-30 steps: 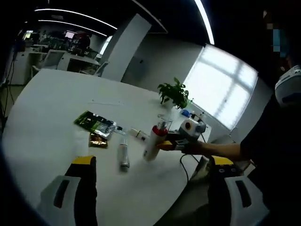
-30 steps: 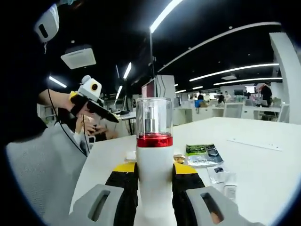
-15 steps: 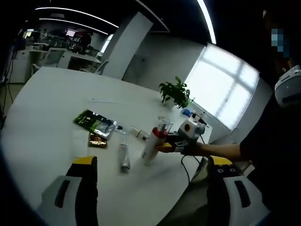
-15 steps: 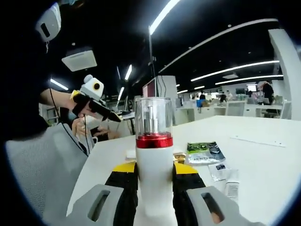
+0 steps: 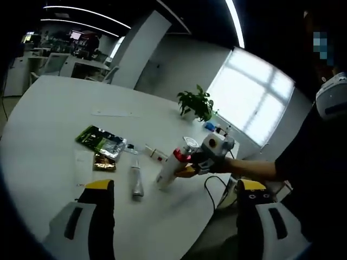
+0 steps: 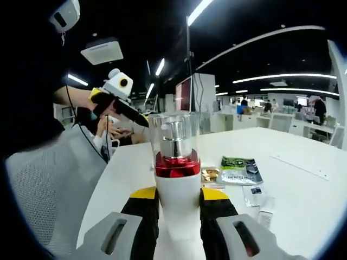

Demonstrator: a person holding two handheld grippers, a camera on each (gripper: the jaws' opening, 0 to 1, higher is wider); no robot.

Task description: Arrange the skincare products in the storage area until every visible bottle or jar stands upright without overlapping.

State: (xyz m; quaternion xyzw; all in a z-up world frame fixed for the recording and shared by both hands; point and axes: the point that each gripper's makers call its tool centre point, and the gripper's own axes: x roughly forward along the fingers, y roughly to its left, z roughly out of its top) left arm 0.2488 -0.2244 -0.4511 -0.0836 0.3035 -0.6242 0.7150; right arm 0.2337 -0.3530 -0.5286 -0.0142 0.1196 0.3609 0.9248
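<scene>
- My right gripper [image 6: 178, 208] is clamped on the white pump bottle with red collar and clear cap [image 6: 175, 179], tilted over the white table [image 5: 49, 124], not yet stood.
- My left gripper [image 5: 172, 216] is spread apart, holding nothing.
- Farther out, the small silver tube [image 5: 136, 181] lies flat; I judge most arranging is left.

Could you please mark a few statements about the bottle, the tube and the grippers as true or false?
1. The right gripper is shut on the white pump bottle. True.
2. The left gripper holds the small tube. False: the tube lies flat on the white table, and the left gripper is open.
3. The bottle's collar is blue. False: it is red.
4. A green packet lies on the table. True.
</scene>
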